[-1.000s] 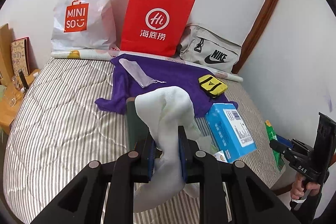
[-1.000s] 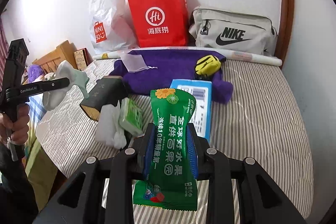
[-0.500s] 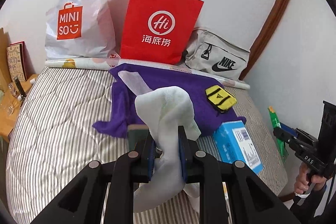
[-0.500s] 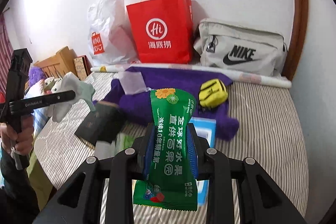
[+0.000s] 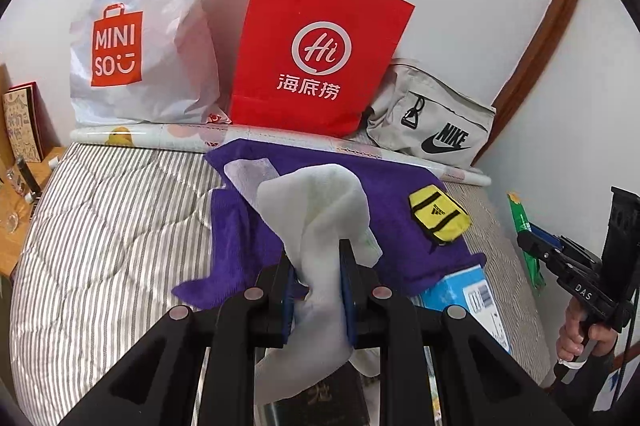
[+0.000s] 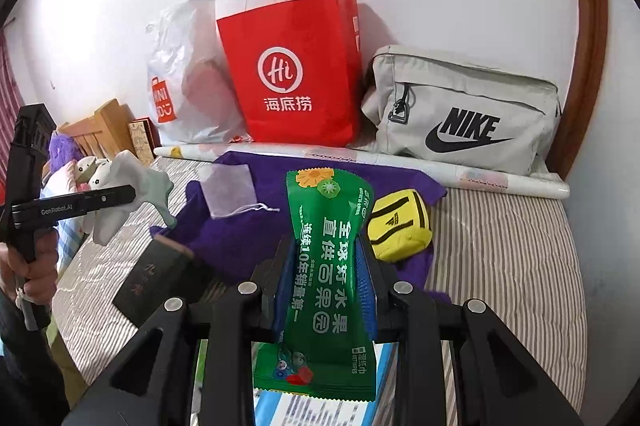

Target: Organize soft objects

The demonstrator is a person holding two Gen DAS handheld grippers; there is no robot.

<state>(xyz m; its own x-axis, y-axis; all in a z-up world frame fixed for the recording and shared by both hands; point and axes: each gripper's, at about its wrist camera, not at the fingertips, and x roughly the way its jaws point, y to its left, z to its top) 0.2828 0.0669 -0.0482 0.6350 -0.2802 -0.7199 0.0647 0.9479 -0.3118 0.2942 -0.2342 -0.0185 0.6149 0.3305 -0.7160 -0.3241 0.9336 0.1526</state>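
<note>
Our left gripper (image 5: 316, 286) pinches a white sock (image 5: 320, 222) mid-length above the purple towel (image 5: 396, 194) on the bed (image 5: 100, 226), clear of the clutter. Our right gripper (image 6: 324, 290) clamps a green wet-wipes packet (image 6: 326, 266) upright, likely bound for the red paper bag (image 6: 296, 74).

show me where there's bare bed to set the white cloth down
Bare striped bed lies left of the purple towel; another strip right of the yellow pouch. Crowded: the towel and the bags along the wall.
</note>
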